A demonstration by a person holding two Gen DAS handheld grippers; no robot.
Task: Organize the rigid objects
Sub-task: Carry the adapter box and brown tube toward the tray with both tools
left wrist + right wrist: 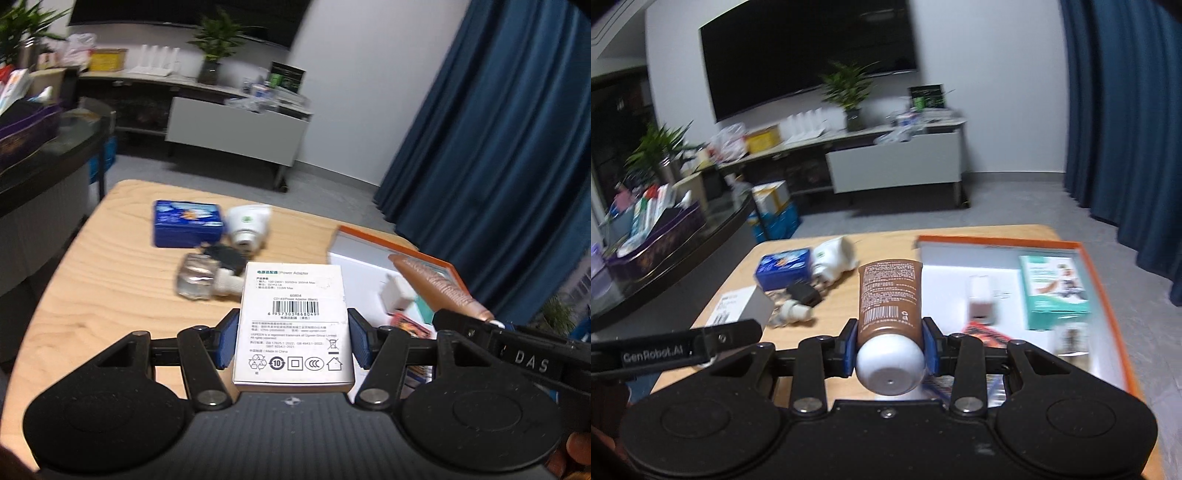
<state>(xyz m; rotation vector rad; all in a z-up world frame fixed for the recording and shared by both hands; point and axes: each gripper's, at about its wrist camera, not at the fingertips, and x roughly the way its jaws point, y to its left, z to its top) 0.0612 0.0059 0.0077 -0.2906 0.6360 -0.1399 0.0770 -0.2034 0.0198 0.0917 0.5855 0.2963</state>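
My left gripper (293, 338) is shut on a white power adapter box (293, 325), label up, held above the wooden table (110, 295). My right gripper (891, 341) is shut on a brown tube (889, 295) with a white cap, lifted over the table; the same tube (436, 288) shows at the right of the left wrist view. An orange-rimmed white tray (1108, 295) lies at the table's right and holds a teal box (1052, 291), a small white plug (979, 295) and a red packet (986, 334). The left gripper's arm and its box (738, 306) appear at the left of the right wrist view.
On the table's far left lie a blue box (188, 223), a white bulb-like device (247, 227), a clear bottle (199, 277) and a small black item (221, 254). A dark counter (44, 147) stands left, a TV cabinet (894, 162) behind, blue curtains (498, 147) right.
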